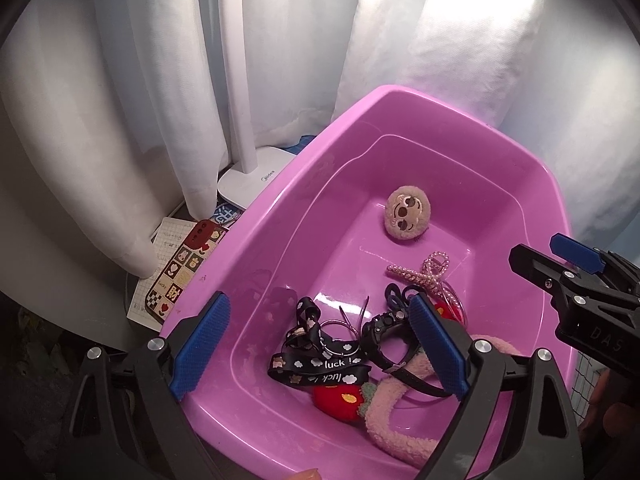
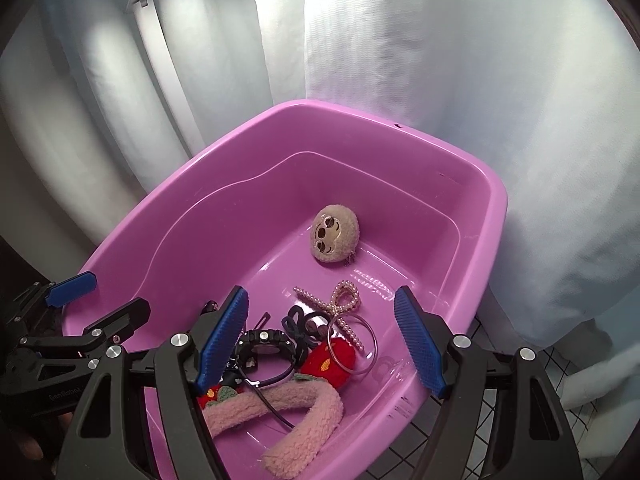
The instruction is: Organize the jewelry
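Over the pink tub (image 1: 280, 200) | left claw (image 1: 320, 346) released (above lanyard (image 1: 320, 364)) | right claw (image 2: 320, 338) released, empty

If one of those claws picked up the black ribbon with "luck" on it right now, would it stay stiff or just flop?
Probably flop: the black lanyard already lies folded and looped over itself in the pink tub. It looks thin and light, so it would likely dangle. A metal ring lies on it and a black watch right beside it, so either might drag along.
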Tool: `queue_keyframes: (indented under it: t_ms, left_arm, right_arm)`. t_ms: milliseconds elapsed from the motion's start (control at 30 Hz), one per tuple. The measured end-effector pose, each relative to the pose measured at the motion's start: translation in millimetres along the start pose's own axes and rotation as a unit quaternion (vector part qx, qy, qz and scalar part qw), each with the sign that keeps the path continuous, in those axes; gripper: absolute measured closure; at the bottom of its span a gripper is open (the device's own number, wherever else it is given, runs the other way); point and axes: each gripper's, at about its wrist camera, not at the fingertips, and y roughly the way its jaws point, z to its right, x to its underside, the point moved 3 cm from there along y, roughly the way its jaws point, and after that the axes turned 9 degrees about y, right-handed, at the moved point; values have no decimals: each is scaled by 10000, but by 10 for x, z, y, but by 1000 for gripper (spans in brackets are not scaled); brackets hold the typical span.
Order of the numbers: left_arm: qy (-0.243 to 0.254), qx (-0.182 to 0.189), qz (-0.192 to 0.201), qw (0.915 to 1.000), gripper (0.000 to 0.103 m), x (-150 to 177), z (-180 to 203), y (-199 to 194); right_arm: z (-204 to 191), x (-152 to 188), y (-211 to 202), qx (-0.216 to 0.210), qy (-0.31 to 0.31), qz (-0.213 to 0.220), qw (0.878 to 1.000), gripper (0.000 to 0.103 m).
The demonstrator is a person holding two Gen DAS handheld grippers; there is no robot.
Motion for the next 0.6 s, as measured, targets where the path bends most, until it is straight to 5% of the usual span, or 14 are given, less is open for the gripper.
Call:
queue_keyframes:
  t_ms: [600]
  left_arm:
    - [-30, 32, -9, 10000, 12, 46, -19, -39]
  right_arm:
    - [-58, 32, -44, 35, -75, 46, 10000, 31]
